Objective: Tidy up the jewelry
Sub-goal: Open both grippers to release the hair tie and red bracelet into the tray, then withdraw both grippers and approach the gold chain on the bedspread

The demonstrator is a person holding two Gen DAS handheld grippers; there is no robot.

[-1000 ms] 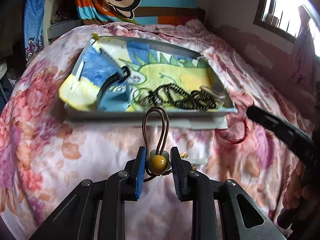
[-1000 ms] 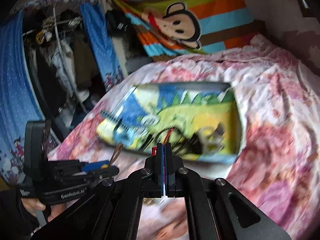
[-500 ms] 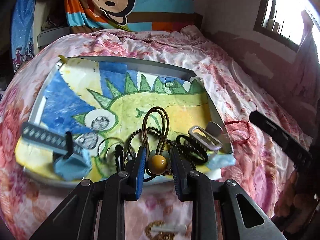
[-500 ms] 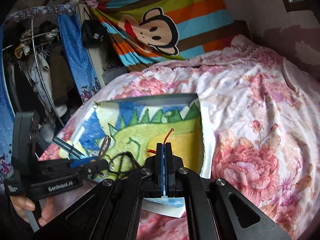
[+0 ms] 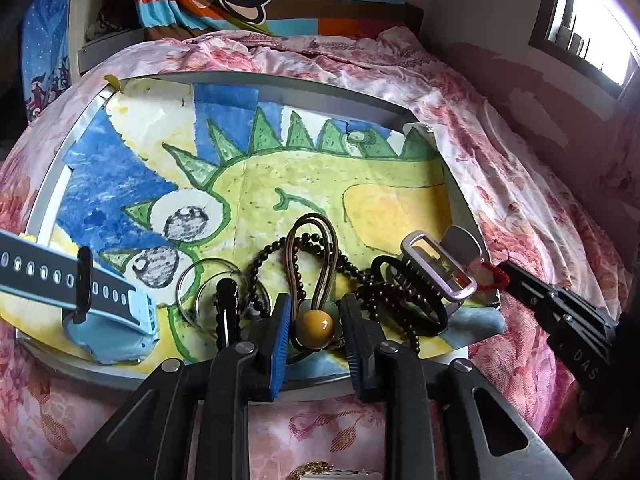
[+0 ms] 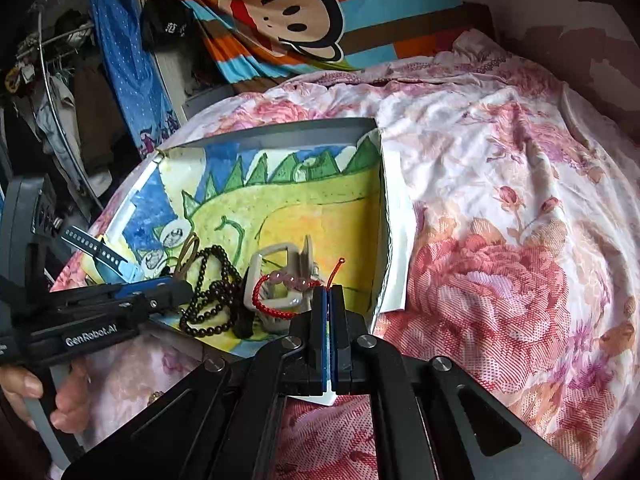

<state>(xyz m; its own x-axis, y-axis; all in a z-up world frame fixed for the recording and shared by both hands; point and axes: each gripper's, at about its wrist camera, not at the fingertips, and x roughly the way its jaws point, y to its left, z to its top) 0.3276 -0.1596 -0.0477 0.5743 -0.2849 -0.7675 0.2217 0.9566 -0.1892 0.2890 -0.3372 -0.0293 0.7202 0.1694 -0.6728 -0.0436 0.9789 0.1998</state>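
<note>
Two items in hand. Hair tie (image 5: pixel 314 264) with amber bead (image 5: pixel 314 325) sits between the left gripper (image 5: pixel 314 326) jaws, over the tray (image 5: pixel 280 84) at its 6 o'clock edge — elastic loop is light and floppy, bead hard and slick, best pinched at the bead. Red string bracelet (image 6: pixel 280 290) — thin, limp — is clenched in the right gripper (image 6: pixel 329 300), dangling over the tray's 4 o'clock corner by the hair claw (image 6: pixel 280 276). Tray rests on the bed (image 6: pixel 500 240).

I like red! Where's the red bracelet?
In the right wrist view, the red bracelet hangs from the shut right tool, over the tray's near right end, against the white clip.
</note>
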